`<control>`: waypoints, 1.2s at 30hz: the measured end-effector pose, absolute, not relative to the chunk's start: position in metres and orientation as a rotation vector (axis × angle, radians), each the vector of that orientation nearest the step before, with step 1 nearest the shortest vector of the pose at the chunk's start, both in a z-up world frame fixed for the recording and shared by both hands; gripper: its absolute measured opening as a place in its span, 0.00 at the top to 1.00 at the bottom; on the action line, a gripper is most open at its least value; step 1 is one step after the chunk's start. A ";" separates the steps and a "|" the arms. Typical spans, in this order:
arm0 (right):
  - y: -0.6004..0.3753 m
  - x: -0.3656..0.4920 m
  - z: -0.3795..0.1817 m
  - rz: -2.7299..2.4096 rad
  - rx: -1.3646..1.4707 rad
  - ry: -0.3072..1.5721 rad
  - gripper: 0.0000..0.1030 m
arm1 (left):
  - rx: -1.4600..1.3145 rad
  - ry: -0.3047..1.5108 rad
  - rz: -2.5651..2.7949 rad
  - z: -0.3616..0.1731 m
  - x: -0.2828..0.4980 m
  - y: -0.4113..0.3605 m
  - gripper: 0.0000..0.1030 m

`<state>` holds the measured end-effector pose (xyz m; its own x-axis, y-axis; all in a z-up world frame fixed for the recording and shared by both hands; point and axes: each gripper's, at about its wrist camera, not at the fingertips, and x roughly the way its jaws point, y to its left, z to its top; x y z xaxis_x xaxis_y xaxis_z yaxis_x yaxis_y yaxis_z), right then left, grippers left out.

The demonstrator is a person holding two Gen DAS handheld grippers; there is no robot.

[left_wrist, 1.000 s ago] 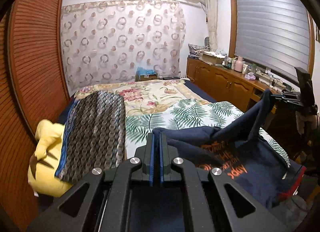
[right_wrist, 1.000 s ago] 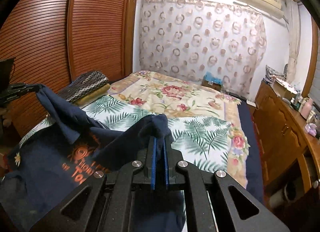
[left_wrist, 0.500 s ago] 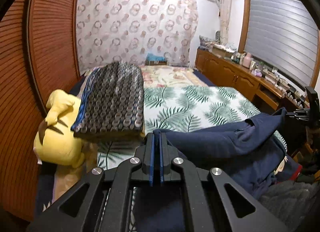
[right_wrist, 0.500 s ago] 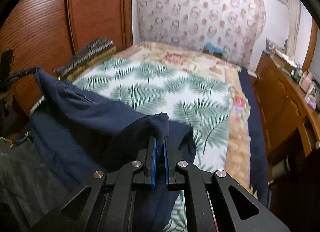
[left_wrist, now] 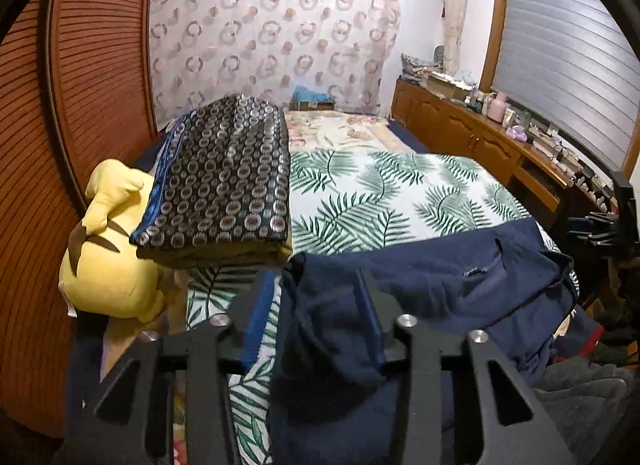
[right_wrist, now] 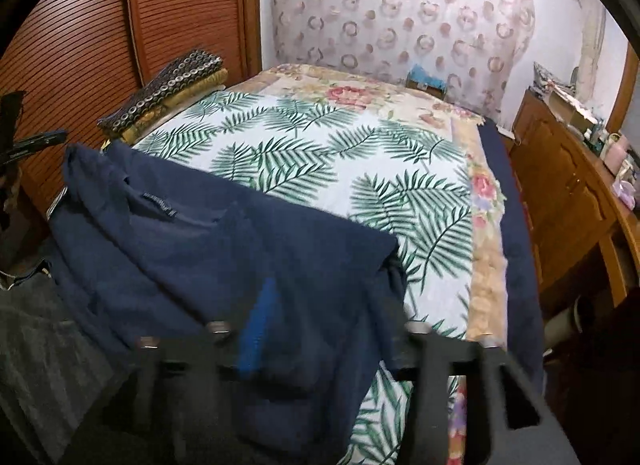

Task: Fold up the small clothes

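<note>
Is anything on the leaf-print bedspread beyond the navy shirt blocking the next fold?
Nothing visible. The leaf-print bedspread beyond the navy shirt is bare; the folded patterned cloths and yellow plush toy sit off to the left side. Both grippers' jaws are opening, with shirt fabric between them.

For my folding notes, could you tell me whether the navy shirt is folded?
Folded over: the navy shirt lies doubled across the bed, print hidden.

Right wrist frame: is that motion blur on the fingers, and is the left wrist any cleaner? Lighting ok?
Right wrist: yes, the right gripper and the near navy shirt are smeared while the jaws open; the far curtain is softer too. Left wrist: crisper, left gripper bolts sharp. Both: dim warm indoor light, heavy fisheye bending, dark vignette corners.
</note>
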<state>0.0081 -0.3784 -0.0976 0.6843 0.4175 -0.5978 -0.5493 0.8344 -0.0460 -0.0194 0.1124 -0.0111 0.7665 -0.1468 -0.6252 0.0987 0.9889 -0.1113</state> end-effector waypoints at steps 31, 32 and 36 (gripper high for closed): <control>-0.371 0.104 -0.153 0.469 -0.130 0.712 0.43 | -0.053 0.992 -0.189 -0.095 0.081 0.109 0.26; -0.372 0.104 -0.154 0.470 -0.127 0.715 0.42 | -0.059 0.999 -0.187 -0.098 0.082 0.111 0.26; -0.373 0.106 -0.154 0.466 -0.131 0.714 0.41 | -0.078 1.004 -0.190 -0.103 0.084 0.113 0.26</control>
<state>0.1056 -0.3732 -0.1539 0.6585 0.3660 -0.6576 -0.4538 0.8901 0.0410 0.0837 0.1132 -0.1029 0.5222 -0.1941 -0.8304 0.1221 0.9807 -0.1525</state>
